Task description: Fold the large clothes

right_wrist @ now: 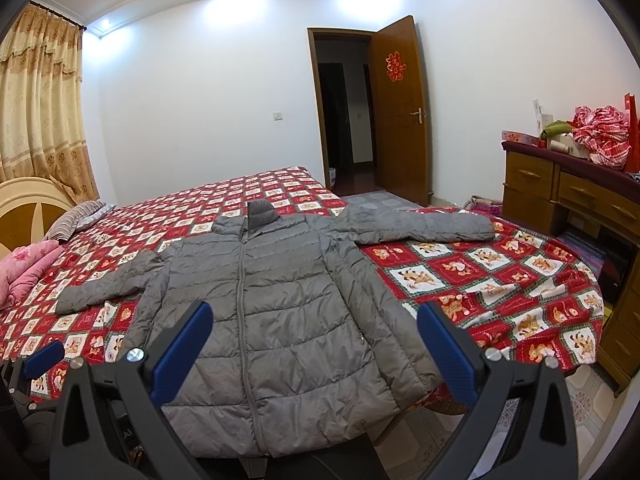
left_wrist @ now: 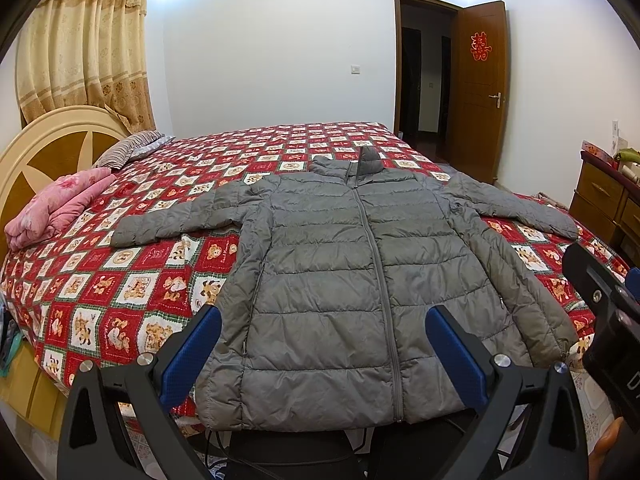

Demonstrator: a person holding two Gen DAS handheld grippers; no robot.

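Jacket: your grey puffer jacket (left_wrist: 352,280) lies flat and face up on the bed (left_wrist: 132,280), zipped closed, collar at the far end, hem at the near edge just in front of you.
Sleeves: both spread outward; the left sleeve (left_wrist: 176,220) angles toward the pillows, the right sleeve (left_wrist: 516,204) reaches toward the right edge of the bed.
Bedspread: red and white checked with cartoon squares, bare on both sides of the jacket.
Left gripper: your left gripper (left_wrist: 324,352) hangs above the near hem, jaws spread wide, blue pads apart, nothing between them, not touching the cloth.
Right gripper: your right gripper (right_wrist: 316,344) sits over the jacket's lower right part, jaws likewise wide apart and holding nothing; in the left wrist view its black body shows at the right edge.
Left side of the scene: a pink folded quilt (left_wrist: 56,208) and a striped pillow (left_wrist: 128,146) lie near the headboard (left_wrist: 44,140), with a curtain (left_wrist: 88,48) behind.
Far side: a white wall with an open wooden door (right_wrist: 396,112) carrying a red paper cutting.
Right side: a wooden dresser (right_wrist: 560,188) with red checked cloth (right_wrist: 600,136) piled on top.
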